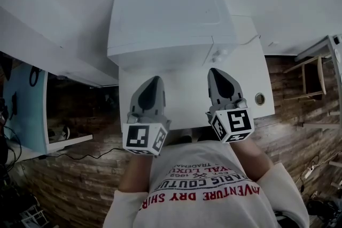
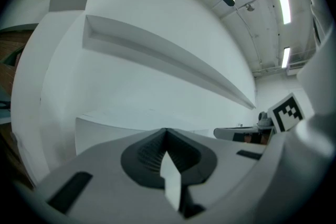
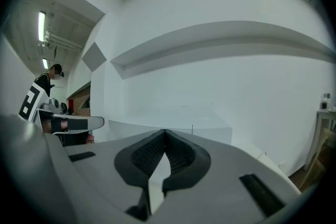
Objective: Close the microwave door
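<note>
A white microwave (image 1: pixel 165 18) stands at the back of a white table (image 1: pixel 251 83), seen from above; its door lies flush along the front edge, with a knob (image 1: pixel 219 53) at the right end. My left gripper (image 1: pixel 155 79) is shut and empty, its tips just in front of the microwave's left half. Level with it, my right gripper (image 1: pixel 216 71) is also shut and empty, near the knob. In the left gripper view the shut gripper (image 2: pixel 166 131) points at the microwave's white top (image 2: pixel 115 123). The right gripper view shows its gripper (image 3: pixel 165 132) before the same box (image 3: pixel 173 119).
A round grommet (image 1: pixel 259 98) sits in the table at the right. A wooden chair (image 1: pixel 312 75) stands beyond the table's right end. A blue panel (image 1: pixel 26 109) and cables (image 1: pixel 80 156) are at the left on the wood floor. A white wall rises behind the microwave.
</note>
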Tool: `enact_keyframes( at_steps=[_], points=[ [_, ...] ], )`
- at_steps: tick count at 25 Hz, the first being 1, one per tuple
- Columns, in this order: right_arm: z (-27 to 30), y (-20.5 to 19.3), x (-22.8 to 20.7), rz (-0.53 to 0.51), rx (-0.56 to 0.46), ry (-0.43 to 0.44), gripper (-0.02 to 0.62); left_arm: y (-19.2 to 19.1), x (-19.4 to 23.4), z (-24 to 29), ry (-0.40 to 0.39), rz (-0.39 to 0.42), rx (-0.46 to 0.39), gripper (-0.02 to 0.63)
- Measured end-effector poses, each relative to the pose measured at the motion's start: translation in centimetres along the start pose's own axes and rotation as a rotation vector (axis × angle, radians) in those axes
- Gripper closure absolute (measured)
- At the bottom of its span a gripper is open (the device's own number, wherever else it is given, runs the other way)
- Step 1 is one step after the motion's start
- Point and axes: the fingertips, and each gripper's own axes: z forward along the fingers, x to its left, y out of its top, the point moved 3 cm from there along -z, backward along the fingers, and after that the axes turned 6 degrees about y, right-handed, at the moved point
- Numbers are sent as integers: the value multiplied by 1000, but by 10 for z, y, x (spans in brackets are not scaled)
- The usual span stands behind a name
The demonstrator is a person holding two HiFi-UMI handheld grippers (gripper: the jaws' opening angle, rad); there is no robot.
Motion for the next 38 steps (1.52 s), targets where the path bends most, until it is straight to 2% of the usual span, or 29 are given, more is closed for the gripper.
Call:
enact_keyframes(
  at_steps=[7,18,38],
  points=[
    [-22,-19,13,19,32,-35,588,-16,1,-29,-9,-35,5,609],
    [-35,-21,11,-8,31,-78,588,-18,-13,-25,-57,-45,14,609],
    [-41,-26,16,-11,66,-51,588,-29,-22,-26,-60,-42,60,609]
  ],
)
